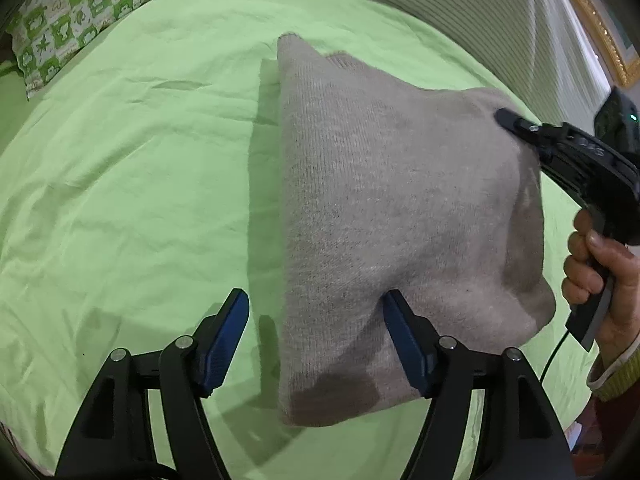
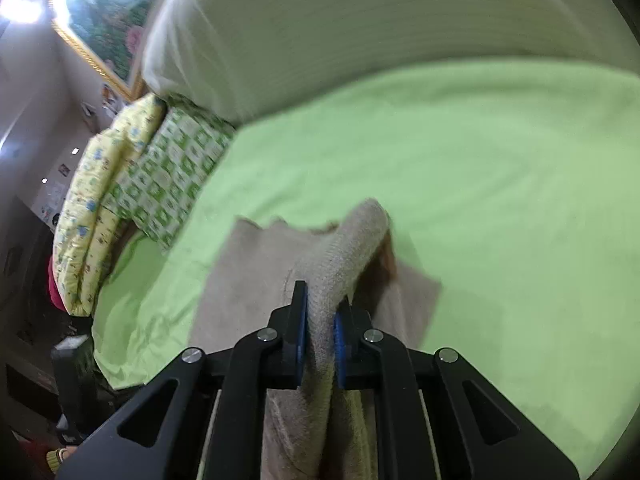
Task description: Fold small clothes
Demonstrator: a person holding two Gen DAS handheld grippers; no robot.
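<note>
Garment (image 1: 392, 208): grey-beige knit cloth, ribbed, matt, slightly fuzzy.
Bed sheet (image 1: 132, 184): light green woven cloth, matt, creased.
Left tool (image 1: 316, 344): black matt plastic, blue ridged pads, bright metal pins.
Pillow (image 1: 76, 12): printed green-and-white cloth.

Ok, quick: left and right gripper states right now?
Left gripper: open, jaws wide apart over the sweater's edge, gripping nothing.
Right gripper: shut on a raised fold of the sweater.
</note>
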